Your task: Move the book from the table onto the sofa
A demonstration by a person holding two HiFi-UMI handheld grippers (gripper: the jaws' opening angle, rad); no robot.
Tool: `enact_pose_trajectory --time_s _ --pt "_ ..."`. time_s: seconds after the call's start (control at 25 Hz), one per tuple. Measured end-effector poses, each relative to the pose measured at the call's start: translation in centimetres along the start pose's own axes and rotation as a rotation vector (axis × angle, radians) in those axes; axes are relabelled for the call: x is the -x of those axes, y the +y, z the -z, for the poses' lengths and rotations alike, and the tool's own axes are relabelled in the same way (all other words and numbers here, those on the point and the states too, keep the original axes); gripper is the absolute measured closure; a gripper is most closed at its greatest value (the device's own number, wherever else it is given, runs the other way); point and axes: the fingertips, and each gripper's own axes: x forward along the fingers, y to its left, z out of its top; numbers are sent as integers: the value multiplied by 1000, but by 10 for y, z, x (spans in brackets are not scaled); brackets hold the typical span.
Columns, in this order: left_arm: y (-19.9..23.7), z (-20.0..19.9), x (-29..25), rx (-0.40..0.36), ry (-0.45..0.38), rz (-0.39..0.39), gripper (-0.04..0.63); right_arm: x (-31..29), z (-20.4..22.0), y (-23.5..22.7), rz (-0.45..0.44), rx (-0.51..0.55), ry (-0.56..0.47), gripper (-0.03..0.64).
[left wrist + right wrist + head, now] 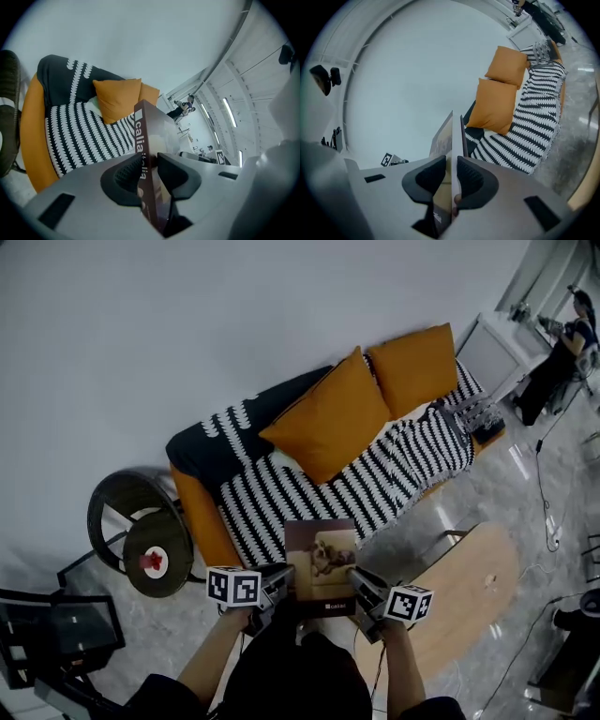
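A dark brown book [321,566] with a dog picture on its cover hangs in the air between both grippers, over the front edge of the sofa [328,486]. My left gripper [275,592] is shut on the book's left edge, where the spine [140,140] stands between its pads. At the book's right edge my right gripper [361,593] is shut on the cover and pages [451,140]. The sofa, seen in every view, is orange with a black-and-white striped throw [84,136] and two orange cushions [330,418].
A light wooden oval table [464,592] stands at the lower right. A round dark chair [141,526] sits left of the sofa, a black frame [56,629] at the lower left. A person [558,352] stands by a white cabinet [497,348] at far right.
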Motion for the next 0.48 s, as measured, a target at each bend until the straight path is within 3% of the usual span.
enact_pose_trajectory --time_s 0.48 --pt "14 -51 -9 -10 13 24 485 -32 -37 -1 10 -20 -23 523"
